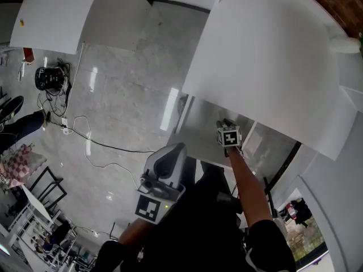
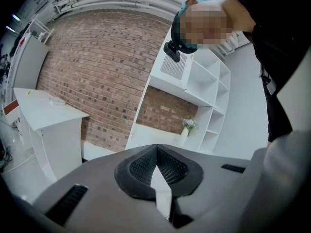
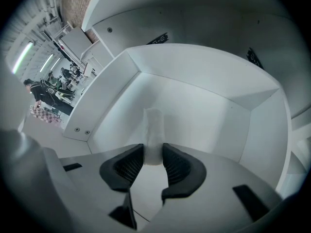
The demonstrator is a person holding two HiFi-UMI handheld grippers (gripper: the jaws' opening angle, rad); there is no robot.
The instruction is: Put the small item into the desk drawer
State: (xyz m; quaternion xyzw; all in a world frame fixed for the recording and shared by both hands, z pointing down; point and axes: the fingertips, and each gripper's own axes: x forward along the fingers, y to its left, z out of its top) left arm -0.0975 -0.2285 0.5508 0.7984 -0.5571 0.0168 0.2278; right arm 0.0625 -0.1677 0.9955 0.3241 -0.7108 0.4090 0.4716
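The small item [image 3: 154, 132], a pale white upright piece, sits between the black pads of my right gripper [image 3: 154, 160], and both pads touch its sides. It hangs inside the open white desk drawer [image 3: 204, 76], just above the drawer's floor. From the head view, the right gripper [image 1: 226, 124] points steeply down into the drawer [image 1: 198, 136], which is pulled out from under the white desk top [image 1: 266, 55]. My left gripper [image 1: 171, 151] is held low at the person's side, away from the drawer. Its pads [image 2: 141, 166] meet at the tips, with nothing between them.
A second white desk [image 1: 57, 13] stands at the far left, across a glossy floor. Cables [image 1: 85, 140] and a black device [image 1: 50, 78] lie on that floor. The left gripper view faces a brick wall [image 2: 97, 72], a white shelf unit [image 2: 204, 91] and a white counter [image 2: 48, 115].
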